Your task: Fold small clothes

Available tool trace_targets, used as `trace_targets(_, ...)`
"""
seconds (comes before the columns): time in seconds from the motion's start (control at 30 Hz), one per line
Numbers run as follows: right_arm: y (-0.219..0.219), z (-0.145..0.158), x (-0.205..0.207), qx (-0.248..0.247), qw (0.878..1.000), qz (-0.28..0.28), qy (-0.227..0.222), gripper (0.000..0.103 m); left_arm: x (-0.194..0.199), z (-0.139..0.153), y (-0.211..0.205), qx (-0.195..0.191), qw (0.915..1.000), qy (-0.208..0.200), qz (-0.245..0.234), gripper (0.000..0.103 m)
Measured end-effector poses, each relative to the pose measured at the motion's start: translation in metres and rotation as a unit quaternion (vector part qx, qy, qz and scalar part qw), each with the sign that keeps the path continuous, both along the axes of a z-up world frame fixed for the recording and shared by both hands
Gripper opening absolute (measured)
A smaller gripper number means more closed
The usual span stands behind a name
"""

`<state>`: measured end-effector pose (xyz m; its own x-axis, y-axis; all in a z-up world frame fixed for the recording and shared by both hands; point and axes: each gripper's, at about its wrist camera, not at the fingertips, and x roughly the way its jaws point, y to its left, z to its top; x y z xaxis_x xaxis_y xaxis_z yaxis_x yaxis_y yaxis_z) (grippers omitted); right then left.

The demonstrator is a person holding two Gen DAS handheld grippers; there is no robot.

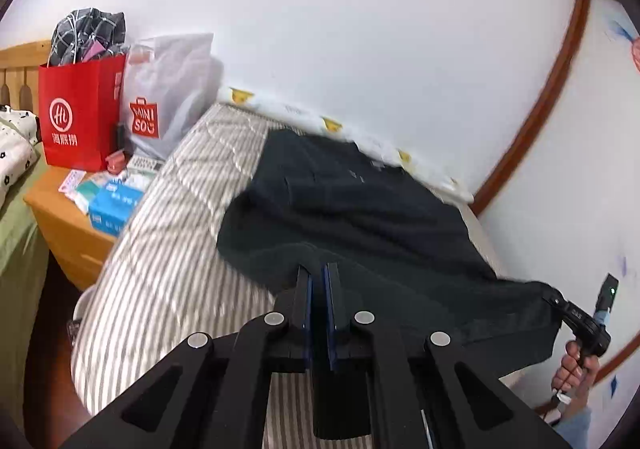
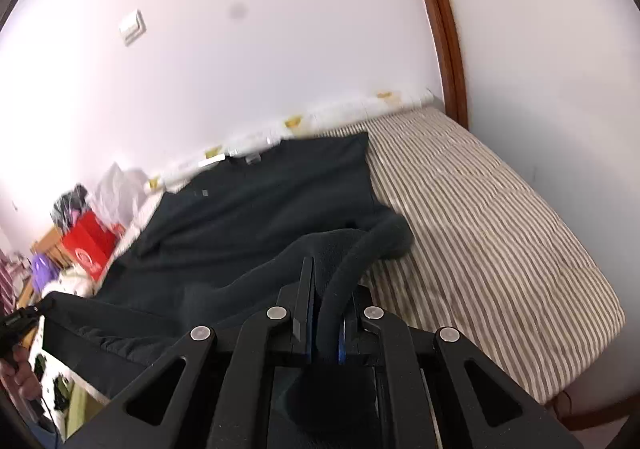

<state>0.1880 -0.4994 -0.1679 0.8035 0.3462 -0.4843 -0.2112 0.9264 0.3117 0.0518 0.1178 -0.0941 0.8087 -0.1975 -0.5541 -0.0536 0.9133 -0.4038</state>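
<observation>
A white wall is seen behind a bed covered by a grey-and-white striped quilt, with a brown wooden door frame curving up at the bed's far end. One dark navy garment is spread across the quilt, its far edge lying against the wall; the cloth looks soft and fleecy, and a small pale label can be made out near the far edge, though it is blurred. The near hem is lifted off the bed and stretched between two grippers. By the left gripper a fold of the hem is pinched, the jaws nearly together on the cloth. By the right gripper a rolled edge of the same garment is clamped, the cloth curling up between the pads. In the left wrist view the right gripper is seen at the garment's corner, held in a hand. Bare striped quilt is left on both sides of the garment, wider toward the door frame. Beside the bed a wooden nightstand is seen, crowded: one red paper bag, one white plastic bag, and a blue tissue pack.
</observation>
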Motion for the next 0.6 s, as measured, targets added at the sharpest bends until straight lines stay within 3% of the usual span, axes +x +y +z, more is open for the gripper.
trace_targets(0.27, 0.02, 0.026, 0.071, 0.0, 1.0, 0.011, -0.017, 0.008, 0.076, 0.011, 0.014, -0.009, 0.9994, -0.01, 0.03, 0.006)
trace_targets(0.5, 0.058, 0.036, 0.159, -0.008, 1.0, 0.01, -0.001, 0.008, 0.152, 0.013, 0.006, 0.051, 0.9972, -0.014, 0.053, 0.006)
trace_targets(0.6, 0.07, 0.027, 0.187, -0.012, 1.0, 0.004, 0.018, 0.008, 0.18, 0.004, 0.006, 0.055, 0.997, -0.002, 0.055, 0.006)
